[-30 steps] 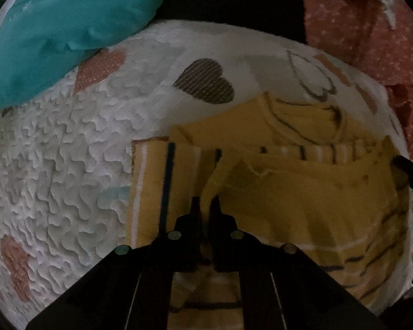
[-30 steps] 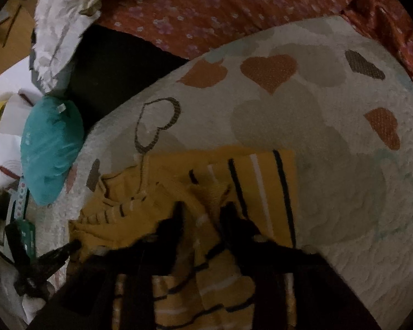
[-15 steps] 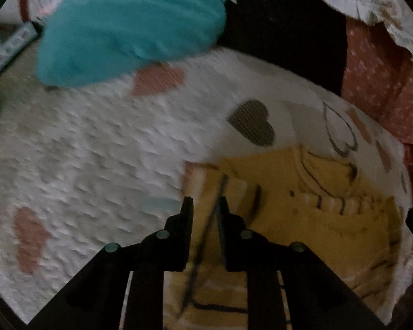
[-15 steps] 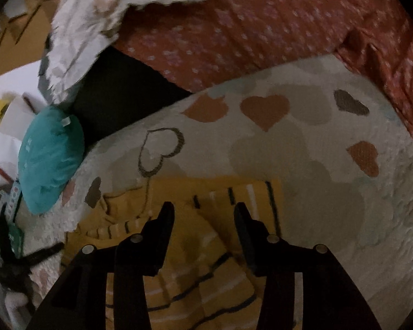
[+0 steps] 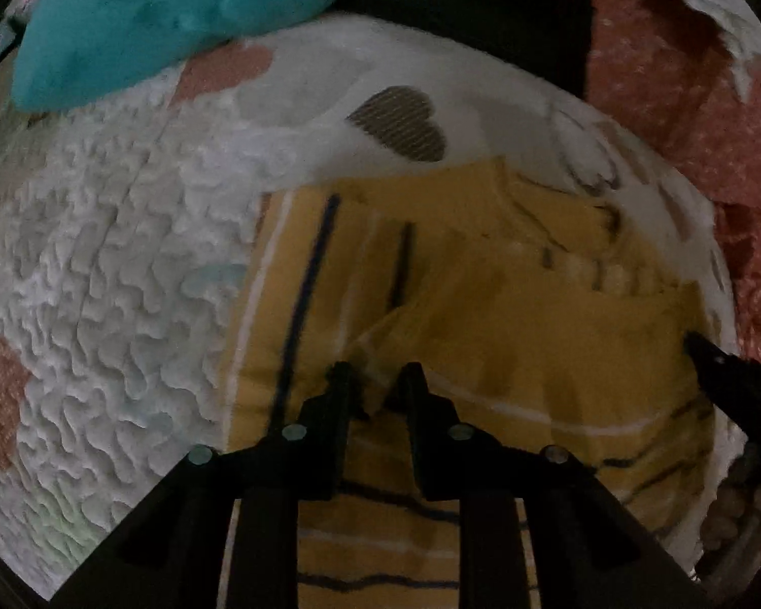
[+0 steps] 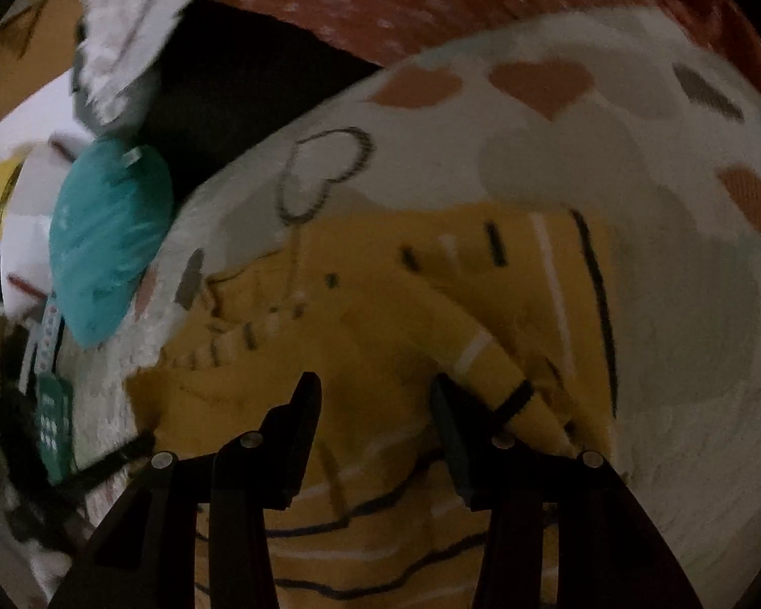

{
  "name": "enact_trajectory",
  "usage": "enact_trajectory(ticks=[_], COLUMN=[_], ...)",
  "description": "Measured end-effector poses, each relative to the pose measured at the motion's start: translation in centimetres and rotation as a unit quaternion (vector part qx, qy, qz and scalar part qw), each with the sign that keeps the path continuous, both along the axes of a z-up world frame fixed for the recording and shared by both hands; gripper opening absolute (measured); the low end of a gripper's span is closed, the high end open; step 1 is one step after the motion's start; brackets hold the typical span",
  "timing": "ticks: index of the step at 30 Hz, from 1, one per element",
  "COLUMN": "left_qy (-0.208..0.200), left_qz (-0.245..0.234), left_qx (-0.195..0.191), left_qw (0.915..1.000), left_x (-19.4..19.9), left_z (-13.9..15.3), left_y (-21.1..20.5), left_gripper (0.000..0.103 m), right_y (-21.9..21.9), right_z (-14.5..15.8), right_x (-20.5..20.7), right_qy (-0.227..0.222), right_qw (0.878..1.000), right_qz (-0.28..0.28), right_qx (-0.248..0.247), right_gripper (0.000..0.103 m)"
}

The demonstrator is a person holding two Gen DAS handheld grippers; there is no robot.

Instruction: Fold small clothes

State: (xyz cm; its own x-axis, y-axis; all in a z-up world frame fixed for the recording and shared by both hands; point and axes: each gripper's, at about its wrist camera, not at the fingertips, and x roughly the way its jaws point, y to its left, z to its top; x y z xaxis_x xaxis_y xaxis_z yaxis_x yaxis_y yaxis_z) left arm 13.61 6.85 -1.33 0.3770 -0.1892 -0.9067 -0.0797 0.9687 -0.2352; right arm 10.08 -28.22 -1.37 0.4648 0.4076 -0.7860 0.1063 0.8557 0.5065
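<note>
at frame centre the yellow striped garment (image 5: 482, 314) is laid part-folded on the heart-print blanket (image 5: 101, 279), the left tongs (image 5: 375, 375), just opened, and right tongs (image 6: 375, 391) both spread above it, apparently freeing the fold.

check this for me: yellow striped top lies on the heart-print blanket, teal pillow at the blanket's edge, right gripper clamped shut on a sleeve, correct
One thing is off: the right gripper is open, its jaws apart above the yellow striped top, gripping nothing, as the right wrist view shows. The heart-print blanket and teal pillow are as you say.
</note>
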Motion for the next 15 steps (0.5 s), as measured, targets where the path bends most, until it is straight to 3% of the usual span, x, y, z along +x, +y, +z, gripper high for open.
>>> enact_trajectory(ticks=[5, 9, 11, 15], left_qy=[-0.016, -0.020, -0.019, -0.033], left_qz=[0.047, 0.096, 0.116, 0.146], left_qx=[-0.010, -0.053, -0.063, -0.071], left_qw=[0.9988, 0.9938, 0.9911, 0.9862], left_x=[-0.5, -2.7, -4.3, -8.2], left_z=[1.1, 1.7, 2.0, 2.9], left_y=[1.9, 4.3, 5.2, 6.3], left_gripper=[0.020, 0.020, 0.022, 0.038], right_y=[-0.1, 0.7, 1.3, 3.1], right_z=[0.4, 2.3, 3.5, 5.3], right_x=[-0.1, -1.3, -2.3, -5.0], right_qy=[-0.005, -0.030, -0.048, -0.075], right_qw=[1.000, 1.000, 0.999, 0.996], right_qz=[-0.010, -0.007, 0.002, 0.035], right_qx=[0.002, -0.004, -0.013, -0.026], right_gripper=[0.049, 0.049, 0.049, 0.051])
